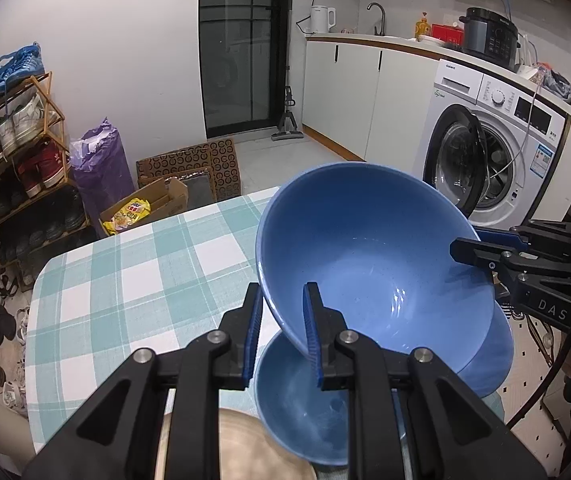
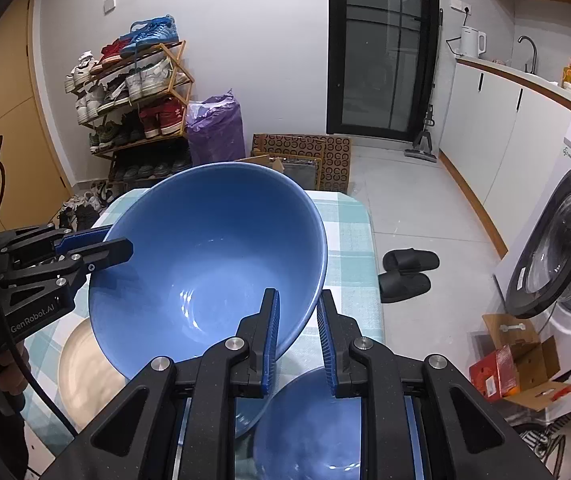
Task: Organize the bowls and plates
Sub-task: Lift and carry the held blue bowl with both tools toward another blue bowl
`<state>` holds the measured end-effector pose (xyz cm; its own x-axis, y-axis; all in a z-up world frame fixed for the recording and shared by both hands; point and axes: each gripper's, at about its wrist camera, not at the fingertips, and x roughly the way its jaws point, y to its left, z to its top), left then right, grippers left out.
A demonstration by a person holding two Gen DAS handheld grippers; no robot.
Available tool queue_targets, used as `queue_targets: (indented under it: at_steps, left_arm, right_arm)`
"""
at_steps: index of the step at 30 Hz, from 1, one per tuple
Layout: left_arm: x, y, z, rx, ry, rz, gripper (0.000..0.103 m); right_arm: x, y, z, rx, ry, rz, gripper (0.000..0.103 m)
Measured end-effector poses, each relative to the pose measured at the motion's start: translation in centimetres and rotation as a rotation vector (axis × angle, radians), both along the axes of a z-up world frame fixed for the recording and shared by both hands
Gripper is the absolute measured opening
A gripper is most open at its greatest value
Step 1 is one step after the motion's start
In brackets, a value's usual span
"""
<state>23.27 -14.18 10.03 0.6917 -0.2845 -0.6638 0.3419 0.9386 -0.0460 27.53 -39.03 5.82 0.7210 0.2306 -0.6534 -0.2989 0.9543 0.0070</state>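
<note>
A large blue bowl (image 1: 365,248) (image 2: 205,248) hangs tilted above the table, held by its rim from two opposite sides. My left gripper (image 1: 282,292) (image 2: 115,242) is shut on the rim at one side. At the opposite side my right gripper (image 2: 298,296) (image 1: 455,246) is shut on the rim too. Below the big bowl a smaller blue bowl (image 1: 305,412) (image 2: 309,432) sits on the table, partly hidden by the gripper bodies. Another blue dish (image 1: 493,360) shows under the big bowl's far edge. A beige plate (image 1: 237,440) (image 2: 85,368) lies beside them.
The table wears a teal and white checked cloth (image 1: 145,272) (image 2: 349,240). A washing machine (image 1: 485,152) with its door open stands to the right, a shoe rack (image 1: 13,140) to the left. Black slippers (image 2: 405,272) and a cardboard box (image 2: 517,368) lie on the floor.
</note>
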Motion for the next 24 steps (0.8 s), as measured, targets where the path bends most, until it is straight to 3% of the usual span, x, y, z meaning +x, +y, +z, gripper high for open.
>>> queue_targets:
  at_steps: [24]
  left_arm:
    - [-2.2, 1.9, -1.9, -0.005, 0.032, 0.021, 0.019]
  right_arm:
    - [-2.2, 2.1, -2.3, 0.002, 0.038, 0.031, 0.019]
